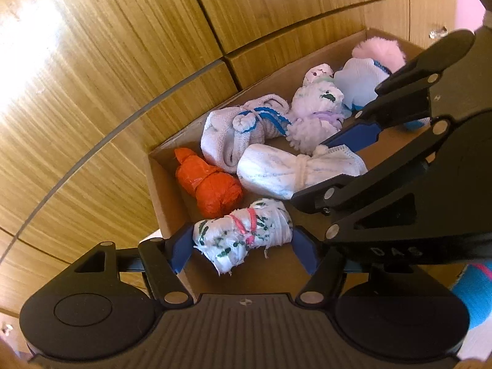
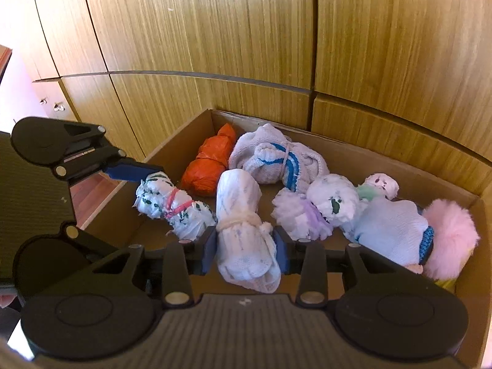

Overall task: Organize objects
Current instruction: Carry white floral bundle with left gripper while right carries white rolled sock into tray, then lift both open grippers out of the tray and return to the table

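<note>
A cardboard box (image 1: 160, 190) (image 2: 399, 163) holds several tied cloth bundles. My left gripper (image 1: 243, 246) is shut on a white bundle with green marks and a pink band (image 1: 246, 233), also in the right wrist view (image 2: 172, 207), at the box's near left. My right gripper (image 2: 244, 246) is shut on a plain white bundle tied with white string (image 2: 243, 227), also in the left wrist view (image 1: 292, 169). An orange bundle (image 1: 206, 181) (image 2: 209, 166) lies in the far corner.
Other bundles in the box: white with blue trim (image 2: 276, 156), fluffy lilac-tied white (image 2: 316, 209), pale blue (image 2: 390, 230), and a pink fluffy one (image 2: 449, 240). Wooden cabinet doors (image 2: 246, 30) stand right behind the box.
</note>
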A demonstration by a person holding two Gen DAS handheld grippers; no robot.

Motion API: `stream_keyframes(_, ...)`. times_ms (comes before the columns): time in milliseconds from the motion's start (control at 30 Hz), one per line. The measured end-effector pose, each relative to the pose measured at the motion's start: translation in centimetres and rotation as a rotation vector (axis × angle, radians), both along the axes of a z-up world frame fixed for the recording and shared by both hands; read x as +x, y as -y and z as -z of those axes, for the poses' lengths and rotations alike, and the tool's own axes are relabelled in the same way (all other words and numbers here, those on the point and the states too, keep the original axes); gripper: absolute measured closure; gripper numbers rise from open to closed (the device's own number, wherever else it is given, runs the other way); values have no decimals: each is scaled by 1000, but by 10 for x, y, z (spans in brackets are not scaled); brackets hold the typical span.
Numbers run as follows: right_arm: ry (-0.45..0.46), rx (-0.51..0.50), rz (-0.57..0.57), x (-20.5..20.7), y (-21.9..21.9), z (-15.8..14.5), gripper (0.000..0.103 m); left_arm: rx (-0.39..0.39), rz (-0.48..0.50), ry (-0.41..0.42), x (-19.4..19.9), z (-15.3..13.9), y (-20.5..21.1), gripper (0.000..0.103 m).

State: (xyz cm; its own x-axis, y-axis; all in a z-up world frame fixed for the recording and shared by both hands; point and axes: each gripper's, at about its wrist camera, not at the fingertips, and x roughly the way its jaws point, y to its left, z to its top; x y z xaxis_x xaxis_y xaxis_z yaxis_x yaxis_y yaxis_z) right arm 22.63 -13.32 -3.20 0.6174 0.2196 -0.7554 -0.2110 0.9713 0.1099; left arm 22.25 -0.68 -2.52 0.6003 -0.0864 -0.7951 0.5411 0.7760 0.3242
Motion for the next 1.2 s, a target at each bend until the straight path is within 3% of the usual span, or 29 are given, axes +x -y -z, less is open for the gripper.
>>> stream_keyframes(200,25,17,18,-8,11,-18,54,-31,13,20,-8,-7,8,17)
stream_keyframes(333,65,15,22,-27,15,-38,52,-50,12,38,-18,-19,8,17)
stream_keyframes(433,111,9,28,-44,21,-56,52,-107,-3,49,-30,-36,-3,17)
stream_keyframes(667,298,5,104,-140,72,-116,51,-249,-54,160,-97,-91,-48,15)
stream_keyframes(833,455,-48,210,-230,129,-179,49,-299,-90,233,-151,-129,-107,11)
stream_keyframes(1033,686,14,321,-329,184,-277,42,-253,-174,329,-196,-156,-176,9)
stream_keyframes(1200,764,-108,281,-390,168,-319,32,-138,-286,356,-221,-174,-250,9)
